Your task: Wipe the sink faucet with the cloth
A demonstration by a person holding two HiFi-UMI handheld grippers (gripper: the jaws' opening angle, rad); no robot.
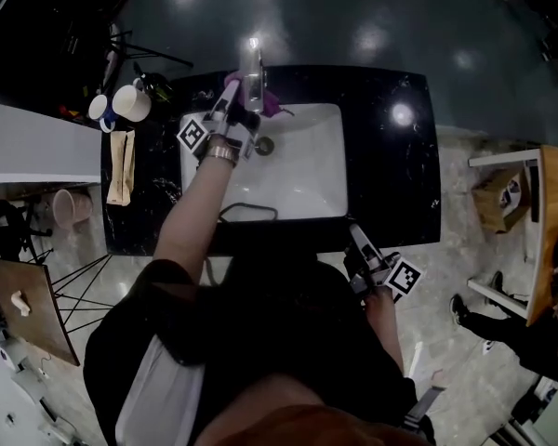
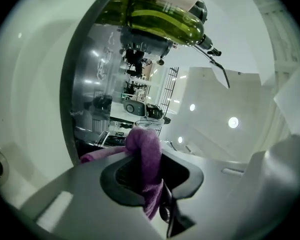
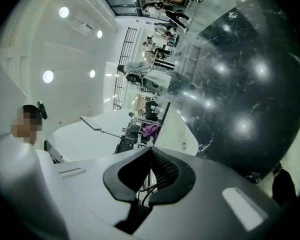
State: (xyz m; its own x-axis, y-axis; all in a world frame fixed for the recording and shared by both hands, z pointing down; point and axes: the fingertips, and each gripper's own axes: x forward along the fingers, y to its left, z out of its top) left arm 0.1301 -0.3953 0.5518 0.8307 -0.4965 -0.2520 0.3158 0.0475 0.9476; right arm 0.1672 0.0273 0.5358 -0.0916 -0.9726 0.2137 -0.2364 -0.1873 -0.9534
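Note:
In the head view the chrome faucet [image 1: 252,71] stands at the back rim of the white sink [image 1: 307,170]. My left gripper [image 1: 232,87] reaches over the basin to the faucet's left side, shut on a purple cloth [image 1: 271,101] that bunches against the faucet base. In the left gripper view the cloth [image 2: 145,151] is pinched between the jaws, with the shiny faucet body [image 2: 87,99] close ahead. My right gripper [image 1: 358,243] hangs at the counter's front edge, shut and empty. In the right gripper view [image 3: 151,152] it points across the basin [image 3: 90,136] toward the far cloth [image 3: 151,130].
The sink sits in a black marble counter [image 1: 395,156]. Two white mugs [image 1: 121,103] and a tan folded item [image 1: 121,165] lie on its left end. A green bottle [image 2: 155,19] stands by the faucet. The drain [image 1: 264,145] is near the left gripper. A dark cable [image 1: 248,211] loops at the basin's front.

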